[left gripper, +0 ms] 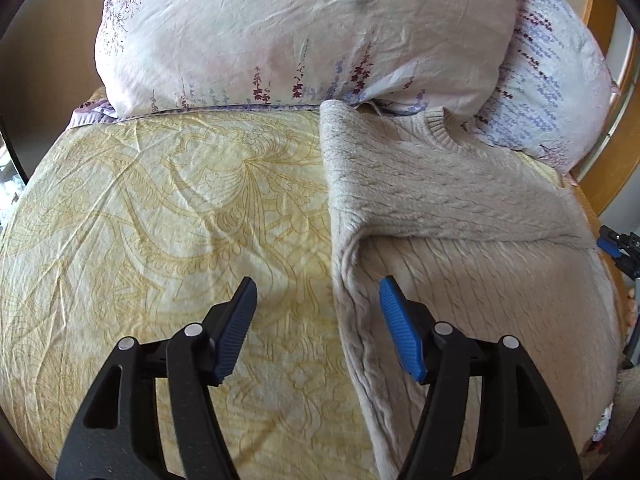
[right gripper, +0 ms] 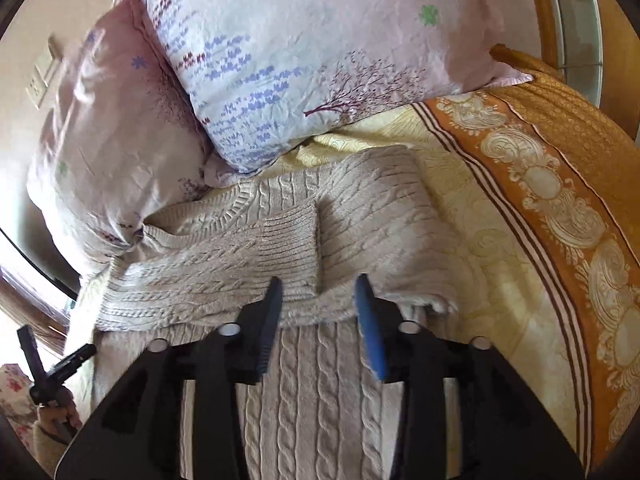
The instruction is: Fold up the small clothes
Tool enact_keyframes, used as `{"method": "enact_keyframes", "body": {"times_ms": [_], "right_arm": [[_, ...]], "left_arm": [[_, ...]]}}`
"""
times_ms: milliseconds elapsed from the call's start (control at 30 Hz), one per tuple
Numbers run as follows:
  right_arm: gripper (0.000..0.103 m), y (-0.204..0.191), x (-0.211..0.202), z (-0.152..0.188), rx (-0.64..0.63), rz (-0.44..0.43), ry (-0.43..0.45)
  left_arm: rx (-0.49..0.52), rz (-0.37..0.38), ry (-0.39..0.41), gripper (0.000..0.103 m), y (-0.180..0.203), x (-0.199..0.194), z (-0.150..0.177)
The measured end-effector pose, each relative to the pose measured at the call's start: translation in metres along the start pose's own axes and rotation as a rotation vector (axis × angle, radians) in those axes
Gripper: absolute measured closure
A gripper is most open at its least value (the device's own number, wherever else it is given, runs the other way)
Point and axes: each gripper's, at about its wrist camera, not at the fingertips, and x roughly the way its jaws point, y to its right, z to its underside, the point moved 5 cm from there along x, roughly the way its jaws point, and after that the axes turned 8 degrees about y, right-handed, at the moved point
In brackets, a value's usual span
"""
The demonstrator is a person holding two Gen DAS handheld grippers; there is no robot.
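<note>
Beige cable-knit sweater [right gripper: 320,248], partly folded, lies flat on a pale yellow patterned bedsheet [left gripper: 160,200], filling the right half of the left wrist view and the centre of the right wrist view. One sleeve with a ribbed cuff [right gripper: 290,240] is laid across the body. Ribbed collar sits against two pink floral pillows [left gripper: 280,28] along the upper frame. Left gripper [left gripper: 318,292], lower centre, stands with jaws apart and nothing between them, straddling the sweater's left edge. Right gripper [right gripper: 320,292], lower centre, likewise spread and empty, hovers above the folded sleeve's lower edge. Orange ornamented bedspread border [right gripper: 560,200] runs down the right side.
</note>
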Motion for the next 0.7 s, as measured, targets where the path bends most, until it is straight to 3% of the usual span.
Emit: {"method": "enact_keyframes", "body": {"times_ms": [200,467,700], "right_arm": [[0.039,0.048,-0.039,0.024,0.092,-0.069,-0.055],[0.041,0.059,-0.057,0.062,0.118,-0.097,-0.100],[0.052,0.043,-0.063,0.091,0.154,-0.271,-0.153]], "left_arm": [[-0.052,0.190,-0.012,0.040,0.008,-0.032,0.025],[-0.124,0.283,-0.070,0.041,0.017,-0.039,0.050],[-0.212,0.402,-0.082,0.047,0.023,-0.052,0.069]]}}
